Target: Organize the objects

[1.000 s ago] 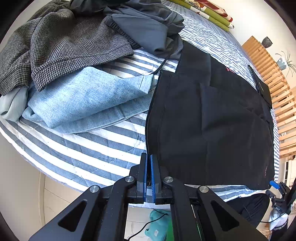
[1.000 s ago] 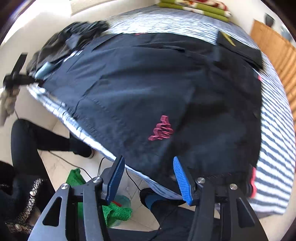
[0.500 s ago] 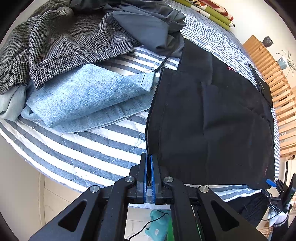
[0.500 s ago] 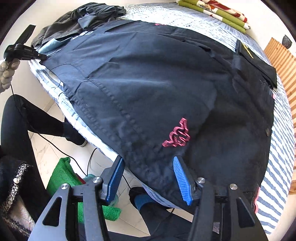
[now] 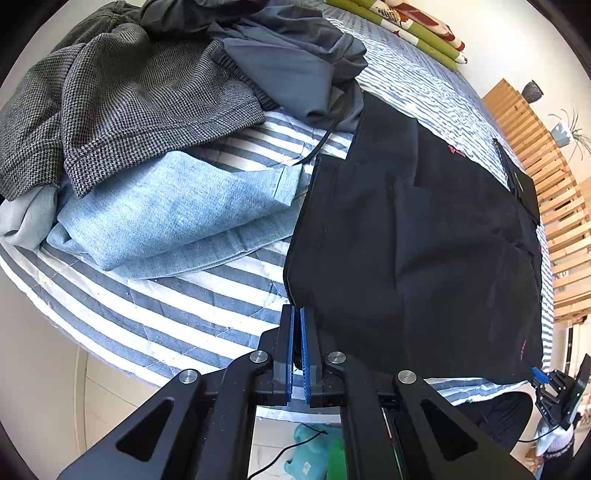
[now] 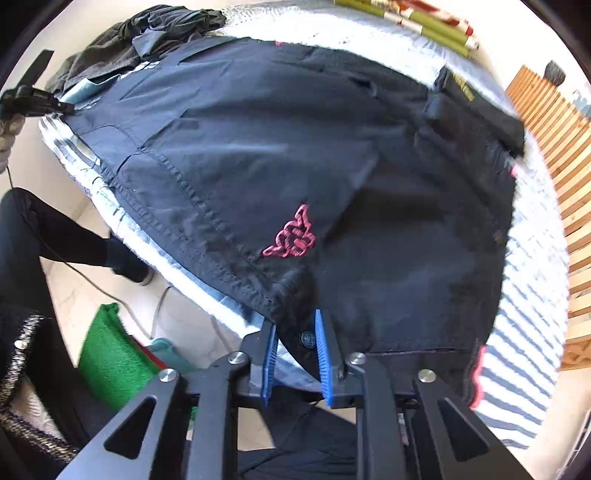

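Black shorts (image 5: pixel 413 236) with a red logo (image 6: pixel 291 236) lie spread flat on a blue-and-white striped bed (image 5: pixel 155 314). My left gripper (image 5: pixel 297 314) is shut on the near left corner of the shorts at the bed's edge. My right gripper (image 6: pixel 295 332) has its blue pads narrowed around the near right corner of the shorts (image 6: pixel 295 166), with cloth and a button between them. The left gripper also shows far left in the right wrist view (image 6: pixel 37 101).
A pile of clothes lies left of the shorts: light blue jeans (image 5: pixel 166 210), a grey houndstooth garment (image 5: pixel 122 107) and dark grey trousers (image 5: pixel 288 62). Folded green bedding (image 5: pixel 399 22) lies at the far end. A wooden slatted rack (image 5: pixel 546 177) stands right. A green cloth (image 6: pixel 110 354) lies on the floor.
My right gripper moved forward onto the shorts' near corner and its jaws closed in around the cloth. My left gripper stayed shut on its corner.
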Action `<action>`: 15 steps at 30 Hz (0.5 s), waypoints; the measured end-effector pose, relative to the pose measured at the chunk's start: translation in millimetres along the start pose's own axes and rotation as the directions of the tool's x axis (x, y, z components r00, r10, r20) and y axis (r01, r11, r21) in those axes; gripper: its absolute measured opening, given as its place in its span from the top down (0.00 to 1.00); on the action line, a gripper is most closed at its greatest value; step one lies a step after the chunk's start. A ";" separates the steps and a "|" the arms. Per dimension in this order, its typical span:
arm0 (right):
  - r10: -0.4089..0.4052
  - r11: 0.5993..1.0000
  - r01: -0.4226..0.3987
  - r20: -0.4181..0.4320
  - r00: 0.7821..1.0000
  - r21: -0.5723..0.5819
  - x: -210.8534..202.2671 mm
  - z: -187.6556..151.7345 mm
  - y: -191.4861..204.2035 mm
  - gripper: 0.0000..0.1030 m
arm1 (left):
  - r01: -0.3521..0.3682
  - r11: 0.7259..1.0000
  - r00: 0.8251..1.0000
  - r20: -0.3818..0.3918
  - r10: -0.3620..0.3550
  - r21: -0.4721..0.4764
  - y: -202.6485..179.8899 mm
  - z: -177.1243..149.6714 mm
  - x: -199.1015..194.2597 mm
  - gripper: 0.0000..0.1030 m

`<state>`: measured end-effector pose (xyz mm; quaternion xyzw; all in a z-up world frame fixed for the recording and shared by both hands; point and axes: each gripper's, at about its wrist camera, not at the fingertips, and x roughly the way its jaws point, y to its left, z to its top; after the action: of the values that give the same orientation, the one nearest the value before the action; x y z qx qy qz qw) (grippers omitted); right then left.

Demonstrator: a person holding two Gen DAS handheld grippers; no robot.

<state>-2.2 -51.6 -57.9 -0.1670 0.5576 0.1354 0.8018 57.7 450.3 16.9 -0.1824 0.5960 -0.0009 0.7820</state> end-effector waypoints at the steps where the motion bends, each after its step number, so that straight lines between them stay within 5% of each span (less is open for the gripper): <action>1: -0.020 1.000 0.021 0.008 1.000 -0.013 -2.8 0.7 1.6 0.89 | 0.006 1.000 1.000 0.005 -0.006 -0.012 0.1 0.4 -3.7 0.98; 8: -0.086 0.996 0.087 0.085 0.993 -0.001 -58.6 2.8 -12.7 0.96 | 0.020 0.999 0.999 0.044 -0.019 -0.031 -3.8 -13.4 -40.3 1.00; 15: 0.068 0.998 -0.068 -0.033 0.997 0.002 -33.4 13.3 -16.4 0.92 | 0.029 0.999 0.999 -0.034 -0.029 0.014 -21.6 22.5 1.7 1.00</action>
<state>4.3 -61.9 -20.3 -0.1500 0.5763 0.1596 0.7874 83.8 436.2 26.5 -0.1854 0.6065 -0.0197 0.7729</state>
